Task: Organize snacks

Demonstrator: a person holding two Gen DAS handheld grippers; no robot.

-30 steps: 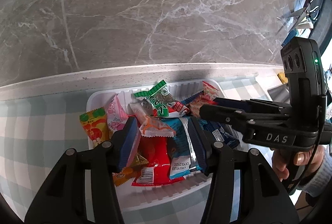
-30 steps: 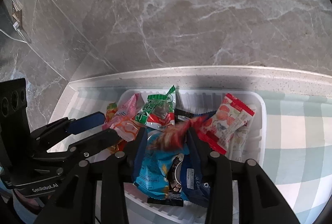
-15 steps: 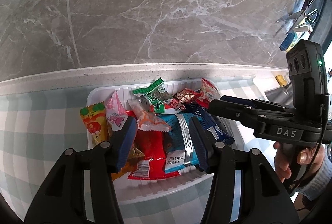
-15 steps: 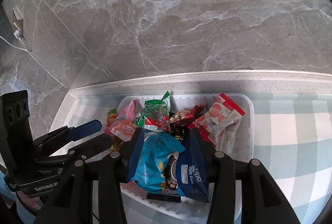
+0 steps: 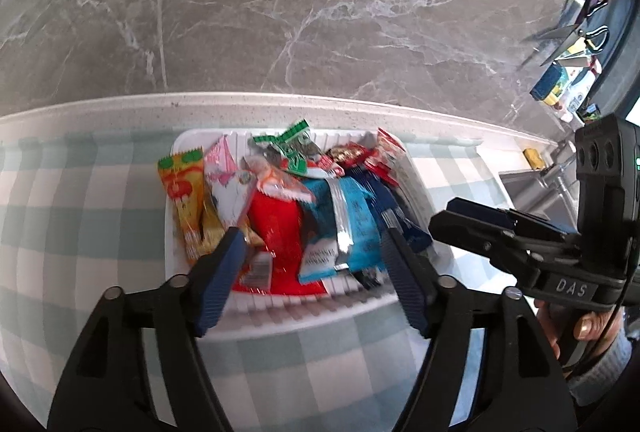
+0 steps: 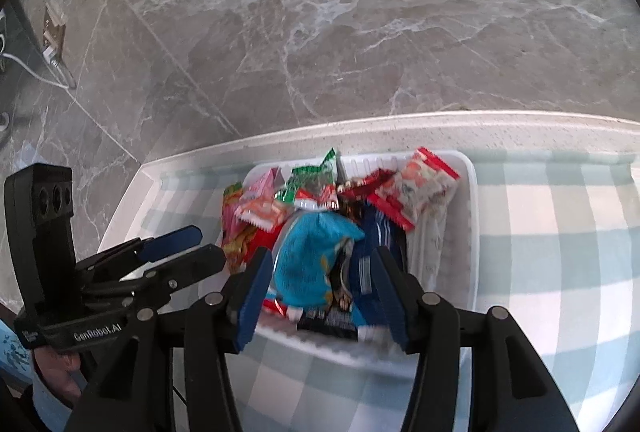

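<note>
A white tray (image 5: 416, 184) on the checked cloth holds a pile of snack packets: orange (image 5: 182, 188), pink (image 5: 222, 168), green (image 5: 292, 148), red (image 5: 276, 228), light blue (image 5: 352, 224) and dark blue (image 5: 396, 208). My left gripper (image 5: 312, 236) hovers over the tray's near edge, its jaws opening, with nothing pressed between them. My right gripper (image 6: 320, 256) hangs over the light blue packet (image 6: 312, 256) and the dark blue packet (image 6: 376, 244), its jaws also opening and empty. A red-and-white packet (image 6: 412, 192) lies at the tray's far right. Each gripper shows in the other's view: right (image 5: 448, 218), left (image 6: 208, 244).
The green-and-white checked cloth (image 5: 80, 216) covers the counter up to a pale ledge (image 5: 320, 104) below a grey marble wall. A sink with a tap (image 5: 556, 172) and hanging scissors (image 5: 576, 32) are at the far right. A wall socket with a cable (image 6: 54, 40) is at the left.
Both grippers drew back and up out of the snack pile and their jaws widened. The dark red packet that was between the right fingers now lies in the tray.
</note>
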